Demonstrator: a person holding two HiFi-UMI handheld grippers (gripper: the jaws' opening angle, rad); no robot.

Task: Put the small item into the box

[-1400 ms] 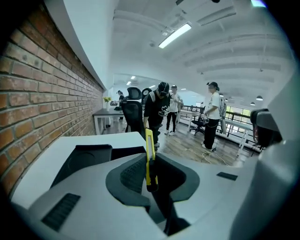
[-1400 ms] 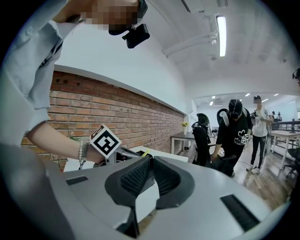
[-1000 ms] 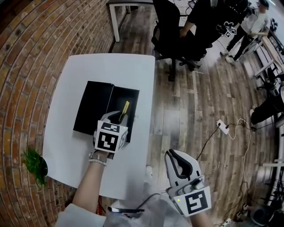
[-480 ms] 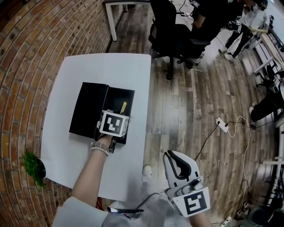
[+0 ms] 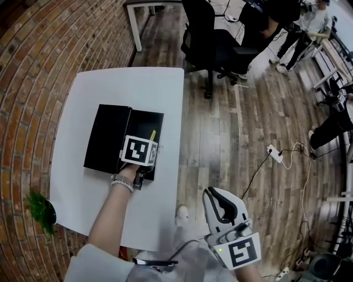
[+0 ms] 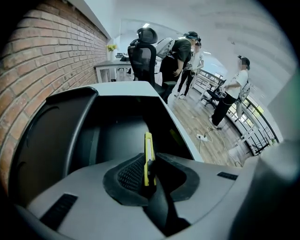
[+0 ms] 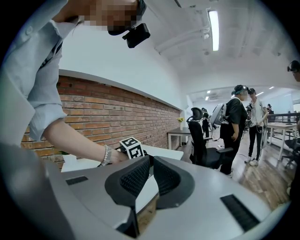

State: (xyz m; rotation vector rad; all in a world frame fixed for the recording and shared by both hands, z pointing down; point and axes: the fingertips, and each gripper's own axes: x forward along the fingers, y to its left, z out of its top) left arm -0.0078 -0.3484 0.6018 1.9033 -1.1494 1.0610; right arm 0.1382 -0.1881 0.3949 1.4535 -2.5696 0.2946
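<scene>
An office or lab: brick wall, wood floor, office chair, white desks.

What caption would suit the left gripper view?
Left gripper holds a thin yellow item over the open black box.

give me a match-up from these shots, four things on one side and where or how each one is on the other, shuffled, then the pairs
Things:
1. left tongs
2. right tongs
3. black box
4. green plant

Place or state:
a. lies open on the white table
b. holds nothing, off the table above the wood floor
c. beside the brick wall, at the table's near edge
d. shut on the yellow item

Pairs: 1-d; 2-b; 3-a; 4-c
</scene>
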